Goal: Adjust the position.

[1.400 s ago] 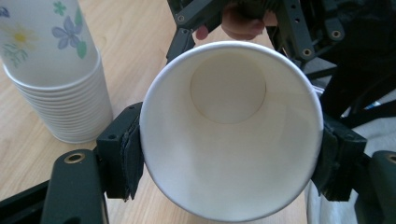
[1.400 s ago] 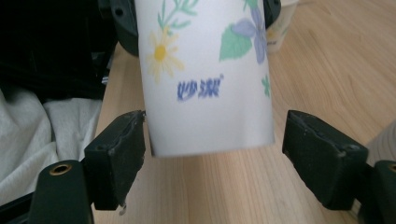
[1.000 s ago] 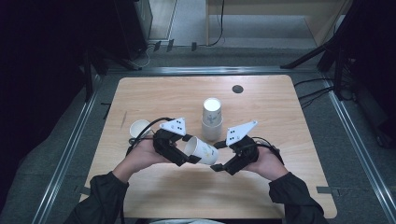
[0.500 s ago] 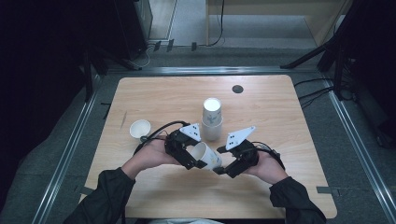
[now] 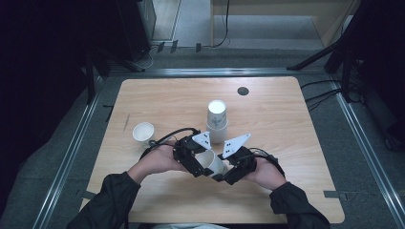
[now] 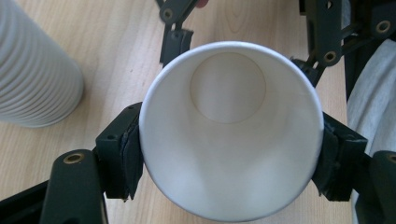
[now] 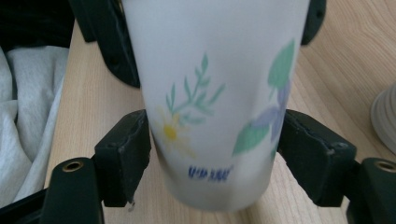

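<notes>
Near the table's front edge, centre, a white paper cup (image 5: 211, 163) is held off the wood between both grippers, lying on its side. Long axis runs left-right: open mouth faces the left gripper (image 5: 193, 160), base end toward the right gripper (image 5: 228, 171). Left gripper view looks straight into the mouth (image 6: 231, 126); both its pads press the rim from opposite sides, jaws spread to cup width. Right gripper view shows the printed wall (image 7: 212, 100) with flowers, leaves and blue lettering; its pads sit against the wall near the base on both sides, jaws narrowed onto it. Just beyond the grippers stands an upside-down stack of paper cups (image 5: 217, 120), close to the left gripper's grey plate. A single upright cup (image 5: 143, 132) sits further left, apart from the hands. Small dark disc (image 5: 243, 90) near the far edge. Wooden table (image 5: 296, 143) is bare at right, far left and along the near edge. Grey cloth (image 7: 21, 121) lies past the near edge.
</notes>
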`<state>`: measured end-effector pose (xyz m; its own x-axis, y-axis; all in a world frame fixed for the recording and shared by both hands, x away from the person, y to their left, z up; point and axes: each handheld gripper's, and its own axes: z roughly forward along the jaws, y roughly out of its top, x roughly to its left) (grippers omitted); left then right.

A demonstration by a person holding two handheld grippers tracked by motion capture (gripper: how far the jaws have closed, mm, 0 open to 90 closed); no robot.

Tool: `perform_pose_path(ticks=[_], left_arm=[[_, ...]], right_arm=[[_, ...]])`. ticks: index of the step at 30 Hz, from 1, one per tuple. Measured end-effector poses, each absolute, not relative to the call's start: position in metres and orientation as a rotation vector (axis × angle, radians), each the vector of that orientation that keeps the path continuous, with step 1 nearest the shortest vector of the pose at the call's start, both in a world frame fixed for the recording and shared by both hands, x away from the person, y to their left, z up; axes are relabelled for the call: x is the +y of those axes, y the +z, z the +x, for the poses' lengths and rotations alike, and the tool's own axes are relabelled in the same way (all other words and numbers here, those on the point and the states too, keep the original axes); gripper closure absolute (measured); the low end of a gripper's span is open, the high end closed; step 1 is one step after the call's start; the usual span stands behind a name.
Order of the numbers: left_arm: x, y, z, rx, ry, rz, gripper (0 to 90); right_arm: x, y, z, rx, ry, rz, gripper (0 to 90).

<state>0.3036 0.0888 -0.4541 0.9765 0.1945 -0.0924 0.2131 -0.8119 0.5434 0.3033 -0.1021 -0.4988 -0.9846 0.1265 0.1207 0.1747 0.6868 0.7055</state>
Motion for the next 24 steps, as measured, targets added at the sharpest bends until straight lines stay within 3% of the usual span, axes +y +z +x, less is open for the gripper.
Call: perform_pose_path(ticks=[2,8,14,24], left_arm=[[0.086,-0.455,0.303,0.273,-0.034,2.555,24.5],[0.087,-0.455,0.302,0.256,-0.037,2.542,22.7],[0.091,-0.452,0.303,0.265,-0.009,2.502,12.9],[0.105,-0.443,0.302,0.306,0.005,2.396,12.7]], right_arm=[[-0.100,-0.499,0.302,-2.827,-1.184,-0.235,32.3],[-0.100,-0.499,0.301,-2.827,-1.172,-0.221,33.7],[-0.104,-0.491,0.301,-2.819,-1.229,-0.223,33.6],[-0.112,-0.480,0.306,-2.795,-1.313,-0.244,33.4]])
